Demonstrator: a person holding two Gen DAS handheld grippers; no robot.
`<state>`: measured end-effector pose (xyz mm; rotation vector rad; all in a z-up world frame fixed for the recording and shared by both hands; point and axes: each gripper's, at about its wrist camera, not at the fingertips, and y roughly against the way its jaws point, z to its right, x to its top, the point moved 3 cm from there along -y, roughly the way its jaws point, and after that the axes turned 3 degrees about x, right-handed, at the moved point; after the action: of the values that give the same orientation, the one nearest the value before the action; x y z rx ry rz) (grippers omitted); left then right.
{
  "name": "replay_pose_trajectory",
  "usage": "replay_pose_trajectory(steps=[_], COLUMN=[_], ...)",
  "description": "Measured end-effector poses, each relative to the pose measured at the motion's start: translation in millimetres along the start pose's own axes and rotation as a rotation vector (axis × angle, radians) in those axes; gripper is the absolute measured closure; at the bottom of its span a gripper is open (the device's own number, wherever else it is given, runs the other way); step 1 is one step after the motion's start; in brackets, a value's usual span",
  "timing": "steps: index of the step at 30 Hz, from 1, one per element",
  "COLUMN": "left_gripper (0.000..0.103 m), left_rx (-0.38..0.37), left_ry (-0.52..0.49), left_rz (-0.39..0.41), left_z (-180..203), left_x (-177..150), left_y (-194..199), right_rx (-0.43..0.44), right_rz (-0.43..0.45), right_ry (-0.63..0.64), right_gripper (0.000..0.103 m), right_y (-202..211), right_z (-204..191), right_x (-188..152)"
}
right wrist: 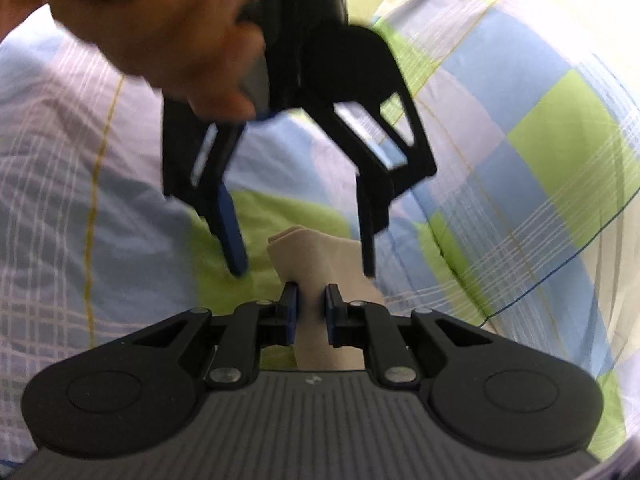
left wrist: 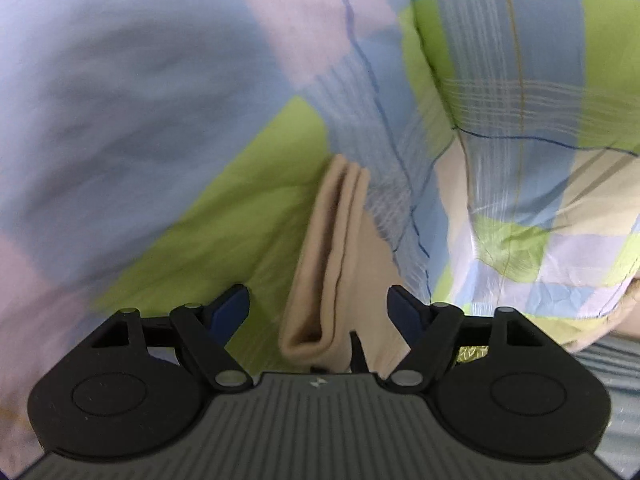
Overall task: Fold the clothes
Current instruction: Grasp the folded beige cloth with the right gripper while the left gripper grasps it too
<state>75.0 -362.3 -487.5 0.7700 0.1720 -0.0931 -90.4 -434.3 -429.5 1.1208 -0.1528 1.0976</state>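
- Left tool [right wrist: 300,268], seen from the right wrist view — a person's hand [right wrist: 160,28] holds it above the bedding, pointing steeply down; its blue-padded fingers [right wrist: 230,232] stand wide apart, released, one on each side of the far end of the garment, pressing on nothing.
- Beige garment [left wrist: 332,256] — a narrow, folded piece of soft cloth lying on the checked bedsheet [left wrist: 140,120]; in the left wrist view its layered folded edge runs away from the camera, midway between the spread fingers of the left tool [left wrist: 318,304], with a clear gap on either side.
- Bedsheet [right wrist: 520,120] — pale blue, lilac, cream and lime-green checks with thin white, yellow and blue lines; it is rumpled and rises in folds to the right of the garment.
- Right tool [right wrist: 312,308], seen from its own wrist view — its fingers are drawn close together and clenched on the near end of the garment [right wrist: 316,264], the cloth pinched between the blue pads [right wrist: 293,312] and rising from them towards the left tool.
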Motion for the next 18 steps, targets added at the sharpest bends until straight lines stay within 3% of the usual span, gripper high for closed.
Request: replay_pose_trajectory(steps=[4,6,10,13,16,18], left_gripper=[0.055,0.064,0.071,0.071,0.07,0.07], left_rx=[0.032,0.036,0.034,0.033,0.031,0.034], left_ry=[-0.068,-0.062,-0.053,-0.048,-0.038,-0.038], left_rz=[-0.009,-0.012,-0.013,-0.012,-0.011,-0.009], left_z=[2.6,-1.4,-6.8,-8.3,-11.6,-13.8], left_x=[4.1,5.4,6.1,6.7,7.3,6.8], left_y=[-7.1,-6.4,-6.1,-6.4,-6.9,-6.4], right_rx=[0.007,0.023,0.044,0.046,0.051,0.143], right_rz=[0.013,-0.01,-0.025,-0.069,-0.075,-0.059], right_ry=[-0.008,-0.007,-0.157,-0.581,-0.833,-1.108], right_gripper=[0.089,0.073,0.059,0.057,0.056,0.056], right_y=[-2.3,-5.1,8.4,26.9,32.8,30.0], right_z=[7.4,9.0,30.7,88.3,123.9,140.7], right_x=[-4.4,-8.3,-18.8,-53.0,-86.3,-121.0])
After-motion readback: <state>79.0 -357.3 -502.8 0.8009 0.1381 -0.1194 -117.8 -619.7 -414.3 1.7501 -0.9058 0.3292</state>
